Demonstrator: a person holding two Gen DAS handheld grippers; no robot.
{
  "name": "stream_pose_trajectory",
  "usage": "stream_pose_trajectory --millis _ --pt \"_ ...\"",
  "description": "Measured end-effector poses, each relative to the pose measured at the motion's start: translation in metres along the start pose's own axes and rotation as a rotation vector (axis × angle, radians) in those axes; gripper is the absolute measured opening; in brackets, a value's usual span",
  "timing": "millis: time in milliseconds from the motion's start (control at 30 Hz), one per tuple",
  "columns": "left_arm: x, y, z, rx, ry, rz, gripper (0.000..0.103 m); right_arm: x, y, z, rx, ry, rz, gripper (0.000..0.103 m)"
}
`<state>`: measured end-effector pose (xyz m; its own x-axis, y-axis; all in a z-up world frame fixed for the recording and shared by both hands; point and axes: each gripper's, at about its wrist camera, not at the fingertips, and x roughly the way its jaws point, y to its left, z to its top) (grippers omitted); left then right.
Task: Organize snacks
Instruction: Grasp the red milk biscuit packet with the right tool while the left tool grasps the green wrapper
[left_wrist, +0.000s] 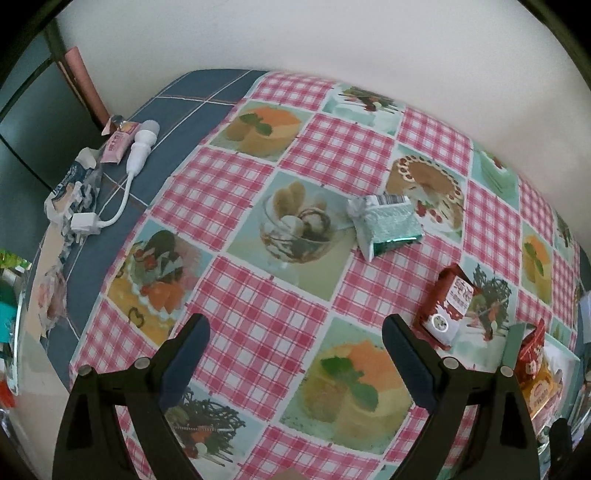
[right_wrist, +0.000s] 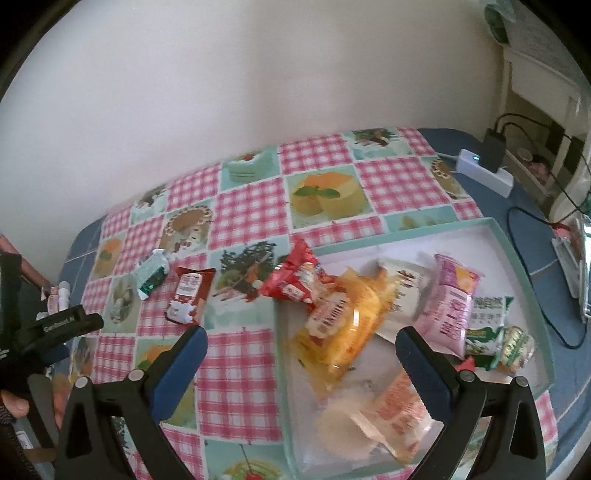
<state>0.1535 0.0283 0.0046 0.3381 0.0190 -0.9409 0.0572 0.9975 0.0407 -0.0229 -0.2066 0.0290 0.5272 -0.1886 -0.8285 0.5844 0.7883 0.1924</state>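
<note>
My left gripper (left_wrist: 295, 328) is open and empty above the checked tablecloth. Ahead of it lie a green-silver snack packet (left_wrist: 388, 225) and a dark red packet (left_wrist: 448, 308); both also show in the right wrist view, the green one (right_wrist: 151, 277) and the dark red one (right_wrist: 188, 297). My right gripper (right_wrist: 301, 341) is open and empty over the near left part of a teal-rimmed white tray (right_wrist: 532, 284). The tray holds several snacks: a yellow pack (right_wrist: 340, 328), a pink pack (right_wrist: 450, 302), green packs (right_wrist: 487, 325). A red bag (right_wrist: 295, 277) lies across the tray's left rim.
A white charger with cable (left_wrist: 138, 151), a pink tube (left_wrist: 118, 142) and crumpled wrappers (left_wrist: 74, 192) lie at the table's left edge. A white power strip with a black adapter (right_wrist: 487, 166) and cables sit at the far right. The wall runs behind the table.
</note>
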Motion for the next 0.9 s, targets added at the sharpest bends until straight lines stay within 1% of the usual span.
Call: stream_pose_trajectory --millis 133,267,433,600,733,900 --pt "0.006 0.007 0.008 -0.022 0.01 -0.014 0.095 0.004 0.018 0.005 -0.038 -0.007 0.0 0.103" --pt "0.013 0.02 0.02 -0.065 0.017 -0.021 0.095 0.007 0.044 0.014 -0.082 -0.016 0.03 0.103" --pt "0.024 0.041 0.034 -0.121 0.013 0.009 0.095 0.022 0.074 0.022 -0.112 -0.002 0.063 0.103" --pt "0.039 0.052 0.043 -0.137 0.025 0.016 0.095 0.045 0.095 0.03 -0.106 0.022 0.069 0.103" --pt "0.048 0.051 0.049 -0.135 0.026 0.012 0.095 0.066 0.104 0.03 -0.102 0.048 0.056 0.103" --pt "0.057 0.037 0.052 -0.112 0.036 0.001 0.095 0.098 0.113 0.024 -0.106 0.102 0.034 0.103"
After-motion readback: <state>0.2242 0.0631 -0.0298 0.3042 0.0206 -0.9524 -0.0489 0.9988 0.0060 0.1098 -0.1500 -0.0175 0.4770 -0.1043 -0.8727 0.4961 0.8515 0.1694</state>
